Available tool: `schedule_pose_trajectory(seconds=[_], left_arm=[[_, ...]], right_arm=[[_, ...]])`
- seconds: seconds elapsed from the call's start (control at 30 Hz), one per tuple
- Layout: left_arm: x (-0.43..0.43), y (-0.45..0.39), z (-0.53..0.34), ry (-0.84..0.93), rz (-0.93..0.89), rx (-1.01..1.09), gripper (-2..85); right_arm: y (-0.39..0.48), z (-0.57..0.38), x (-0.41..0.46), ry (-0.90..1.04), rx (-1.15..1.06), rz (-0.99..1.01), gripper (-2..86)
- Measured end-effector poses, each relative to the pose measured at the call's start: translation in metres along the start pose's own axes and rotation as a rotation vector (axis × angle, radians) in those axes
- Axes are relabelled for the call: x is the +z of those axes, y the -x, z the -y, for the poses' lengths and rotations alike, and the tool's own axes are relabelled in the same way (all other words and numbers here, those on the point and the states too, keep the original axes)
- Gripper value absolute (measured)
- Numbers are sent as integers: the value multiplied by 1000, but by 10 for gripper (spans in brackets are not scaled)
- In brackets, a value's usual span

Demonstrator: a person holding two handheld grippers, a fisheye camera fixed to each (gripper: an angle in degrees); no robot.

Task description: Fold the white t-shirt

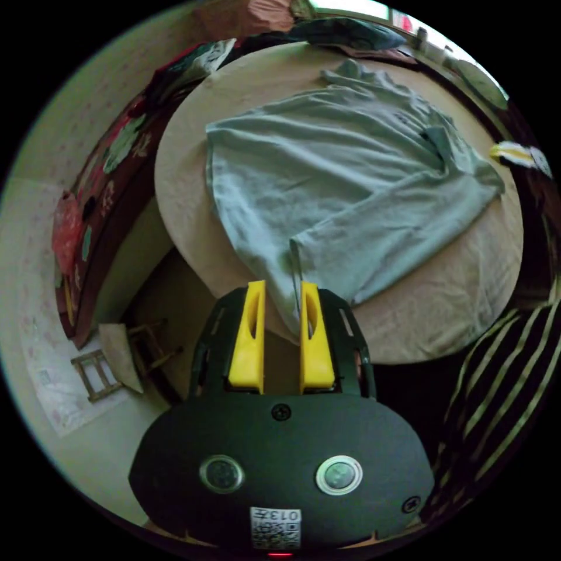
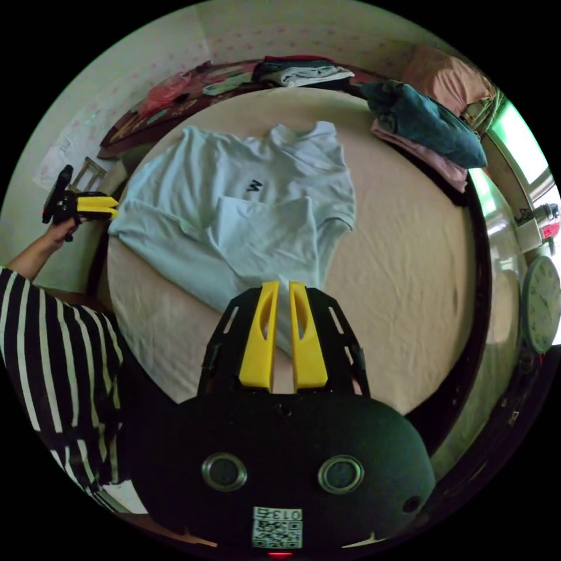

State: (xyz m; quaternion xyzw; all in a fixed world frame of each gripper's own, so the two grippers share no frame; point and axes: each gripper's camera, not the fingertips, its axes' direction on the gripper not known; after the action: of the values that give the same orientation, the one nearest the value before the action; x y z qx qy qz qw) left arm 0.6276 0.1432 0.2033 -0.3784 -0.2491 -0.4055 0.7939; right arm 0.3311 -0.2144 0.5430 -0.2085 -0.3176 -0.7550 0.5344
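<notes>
White t-shirt [image 2: 234, 210] is lying on the round bed [image 2: 397, 280], one side already folded over the chest. Left tongs [image 1: 281, 292] are standing apart with the hem corner hanging between the jaws — not visibly pinched. Right tongs [image 2: 283, 289] are nearly together at the near hem; whether they are gripping cloth, I cannot tell. Risk: lifting now, the loose corner is liable to slip out and undo the fold.
</notes>
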Motion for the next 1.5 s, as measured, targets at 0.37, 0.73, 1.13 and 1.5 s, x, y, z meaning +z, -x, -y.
schedule_pose_trajectory(seconds=[0.37,0.73,1.13,1.5], left_arm=[[8,42,-12,53,-208,-135,22],[-18,84,-51,-158,-337,-217,23],[2,-48,65,-97,-325,311,16],[-65,-99,155,-288,-380,422,100]], right_arm=[[9,-17,48,105,6,-77,9],[-3,-29,17,-45,14,-40,2],[-7,-7,67,17,56,-17,2],[-24,14,55,-56,-27,-39,47]])
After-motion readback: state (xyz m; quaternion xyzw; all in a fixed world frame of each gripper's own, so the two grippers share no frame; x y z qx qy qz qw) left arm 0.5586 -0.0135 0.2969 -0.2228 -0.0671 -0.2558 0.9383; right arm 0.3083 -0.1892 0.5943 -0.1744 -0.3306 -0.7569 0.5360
